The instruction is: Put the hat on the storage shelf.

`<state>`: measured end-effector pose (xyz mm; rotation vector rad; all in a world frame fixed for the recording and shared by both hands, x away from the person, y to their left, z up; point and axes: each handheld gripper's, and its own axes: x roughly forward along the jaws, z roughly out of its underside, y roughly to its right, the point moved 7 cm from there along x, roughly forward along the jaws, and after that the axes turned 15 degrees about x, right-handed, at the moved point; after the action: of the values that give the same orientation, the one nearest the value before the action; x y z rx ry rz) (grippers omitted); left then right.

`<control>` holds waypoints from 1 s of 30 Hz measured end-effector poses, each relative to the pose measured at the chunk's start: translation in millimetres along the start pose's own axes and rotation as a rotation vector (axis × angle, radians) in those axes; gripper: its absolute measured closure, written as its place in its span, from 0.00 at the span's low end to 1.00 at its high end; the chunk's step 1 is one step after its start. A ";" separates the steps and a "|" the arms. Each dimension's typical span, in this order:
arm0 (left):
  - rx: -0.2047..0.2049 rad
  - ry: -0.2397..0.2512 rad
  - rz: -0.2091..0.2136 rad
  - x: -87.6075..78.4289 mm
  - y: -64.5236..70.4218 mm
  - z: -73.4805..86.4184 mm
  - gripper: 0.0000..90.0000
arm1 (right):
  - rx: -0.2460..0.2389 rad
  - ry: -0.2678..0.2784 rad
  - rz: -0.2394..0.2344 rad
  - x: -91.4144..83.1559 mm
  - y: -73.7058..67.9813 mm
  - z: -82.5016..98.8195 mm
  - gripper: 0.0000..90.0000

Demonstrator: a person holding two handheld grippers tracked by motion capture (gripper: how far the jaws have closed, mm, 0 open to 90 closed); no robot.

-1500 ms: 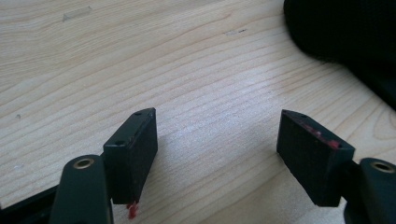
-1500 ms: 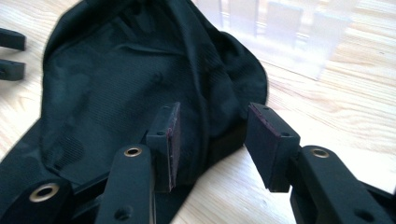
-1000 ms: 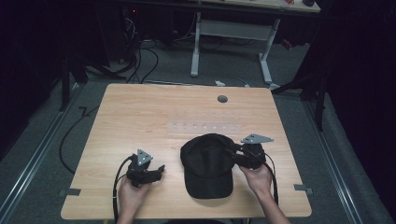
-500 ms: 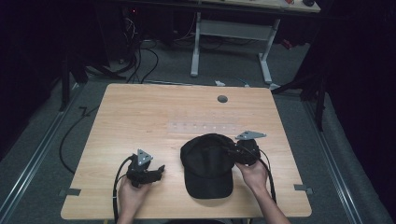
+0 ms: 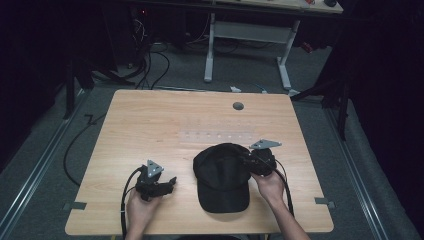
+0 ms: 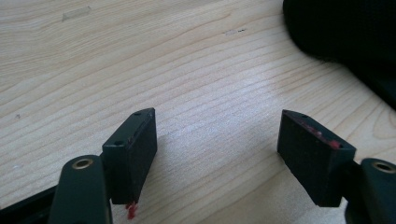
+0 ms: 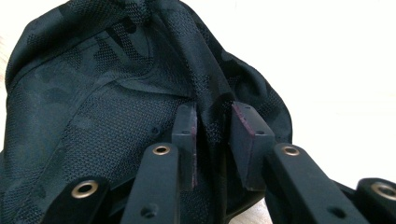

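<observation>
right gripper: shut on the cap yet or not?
Shut on it. The right gripper has just been closing, and a pinched ridge of the black cap crown fabric stands between its pads, bunched up.

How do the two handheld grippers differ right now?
The left gripper has its jaws spread wide over bare table, holding nothing; the right gripper has just been closing, its jaws pinching a fold of the black cap. The left sits apart from the cap; the right touches it. Both have black jaws.
</observation>
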<state>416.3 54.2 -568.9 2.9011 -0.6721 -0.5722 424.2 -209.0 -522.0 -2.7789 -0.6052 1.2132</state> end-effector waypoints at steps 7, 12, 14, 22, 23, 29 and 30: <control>0.000 0.001 -0.001 0.0 -0.1 -0.1 0.32 | -0.021 0.018 0.008 0.9 -2.4 -0.8 0.89; 0.000 0.000 0.000 0.0 0.0 -0.1 0.32 | -0.022 0.017 0.002 -0.6 -2.6 -0.9 0.94; -0.001 -0.001 0.000 -0.1 0.1 0.0 0.32 | -0.025 0.013 -0.003 -1.0 -3.0 -0.7 0.95; 0.000 -0.001 0.000 0.0 0.2 0.1 0.32 | -0.030 0.009 -0.032 -2.3 -4.0 -0.5 0.96; 0.003 -0.001 0.000 0.0 0.0 0.1 0.32 | -0.032 0.008 -0.033 -2.8 -4.0 -0.3 0.97; 0.002 -0.001 0.000 0.0 0.1 0.1 0.32 | -0.050 0.015 -0.046 -6.0 -5.4 -0.6 0.97; 0.002 -0.001 0.000 0.0 0.1 0.1 0.32 | -0.050 0.015 -0.050 -6.8 -6.1 -0.5 0.97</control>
<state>416.2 54.1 -569.0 2.9033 -0.6728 -0.5739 418.4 -205.9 -515.8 -2.7926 -0.7097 1.1822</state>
